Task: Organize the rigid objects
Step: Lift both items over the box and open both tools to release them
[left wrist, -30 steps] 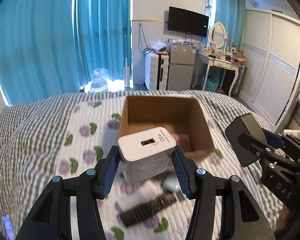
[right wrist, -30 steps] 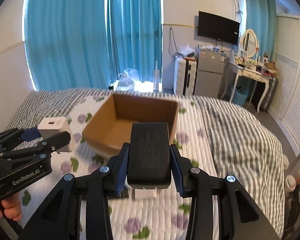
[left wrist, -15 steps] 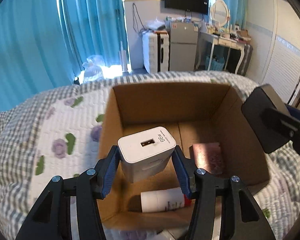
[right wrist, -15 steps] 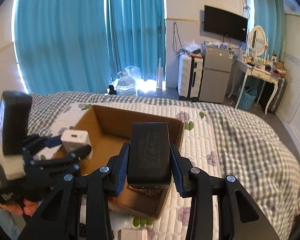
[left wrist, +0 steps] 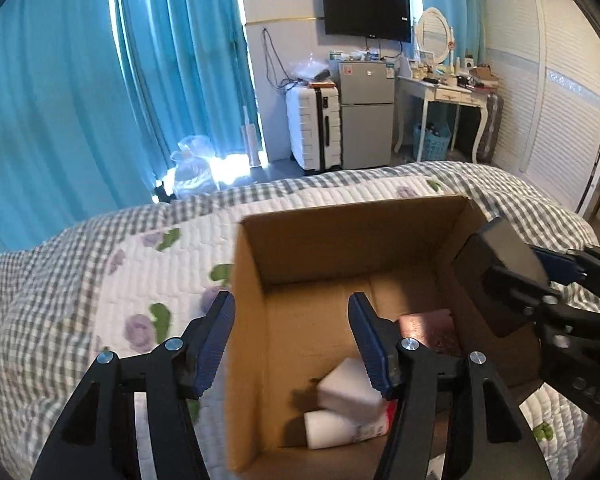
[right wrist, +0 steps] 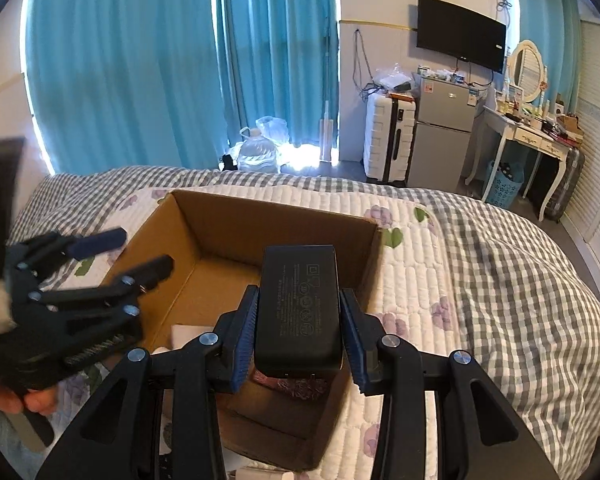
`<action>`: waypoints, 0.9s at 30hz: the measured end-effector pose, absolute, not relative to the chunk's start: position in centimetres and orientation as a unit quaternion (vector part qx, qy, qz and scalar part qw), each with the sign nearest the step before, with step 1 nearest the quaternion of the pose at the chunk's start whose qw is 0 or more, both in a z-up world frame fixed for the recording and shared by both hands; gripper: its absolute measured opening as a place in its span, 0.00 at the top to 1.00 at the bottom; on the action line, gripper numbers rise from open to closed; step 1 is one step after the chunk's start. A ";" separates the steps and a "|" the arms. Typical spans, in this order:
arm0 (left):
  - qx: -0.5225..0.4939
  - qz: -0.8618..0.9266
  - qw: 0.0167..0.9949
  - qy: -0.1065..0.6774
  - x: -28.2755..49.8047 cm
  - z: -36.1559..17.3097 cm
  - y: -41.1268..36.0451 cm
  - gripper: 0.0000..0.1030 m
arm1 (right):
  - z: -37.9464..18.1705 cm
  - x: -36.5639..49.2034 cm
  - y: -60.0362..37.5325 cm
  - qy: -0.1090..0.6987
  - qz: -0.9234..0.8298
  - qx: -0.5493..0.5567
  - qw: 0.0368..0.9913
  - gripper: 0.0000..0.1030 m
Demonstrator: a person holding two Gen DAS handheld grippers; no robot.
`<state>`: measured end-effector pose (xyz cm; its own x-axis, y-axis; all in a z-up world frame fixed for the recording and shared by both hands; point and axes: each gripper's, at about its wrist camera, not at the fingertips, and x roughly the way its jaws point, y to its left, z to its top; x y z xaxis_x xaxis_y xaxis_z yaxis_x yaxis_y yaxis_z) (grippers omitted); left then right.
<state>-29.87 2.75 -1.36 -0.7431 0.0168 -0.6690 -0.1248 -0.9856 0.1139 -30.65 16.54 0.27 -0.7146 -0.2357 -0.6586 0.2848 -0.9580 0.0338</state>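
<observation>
An open cardboard box (left wrist: 340,236) sits on the bed; it also shows in the right wrist view (right wrist: 228,220). My left gripper (left wrist: 292,340) is open and empty above the box's near left wall. A white charger (left wrist: 348,394) lies inside the box on a white tube (left wrist: 336,426), beside a dark red item (left wrist: 432,330). My right gripper (right wrist: 298,346) is shut on a black power adapter (right wrist: 298,312) above the box's near right part. In the left wrist view the adapter (left wrist: 500,268) shows at the right.
The bed has a quilted floral cover (right wrist: 412,256) and a grey checked blanket (right wrist: 520,264). Teal curtains (left wrist: 80,92), a white suitcase (left wrist: 312,128), a small fridge (left wrist: 366,114) and a dressing table (left wrist: 448,88) stand beyond the bed.
My left gripper has opened and let go of the white charger, which now lies in the box. My right gripper has moved with the black adapter over the box.
</observation>
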 end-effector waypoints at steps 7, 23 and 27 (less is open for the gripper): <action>-0.368 0.928 0.028 0.058 -29.7 -2.1 -0.3 0.40 | -2.4 -34.4 14.2 0.042 -0.909 0.395 0.129 0.63; -0.355 0.933 0.025 0.046 -23.9 0.2 -2.0 0.32 | 0.3 -30.4 15.3 0.057 -0.918 0.380 0.099 0.33; -0.359 0.932 0.026 0.043 -20.8 0.6 -1.9 0.30 | 2.5 -26.3 16.4 0.059 -0.921 0.372 0.096 0.27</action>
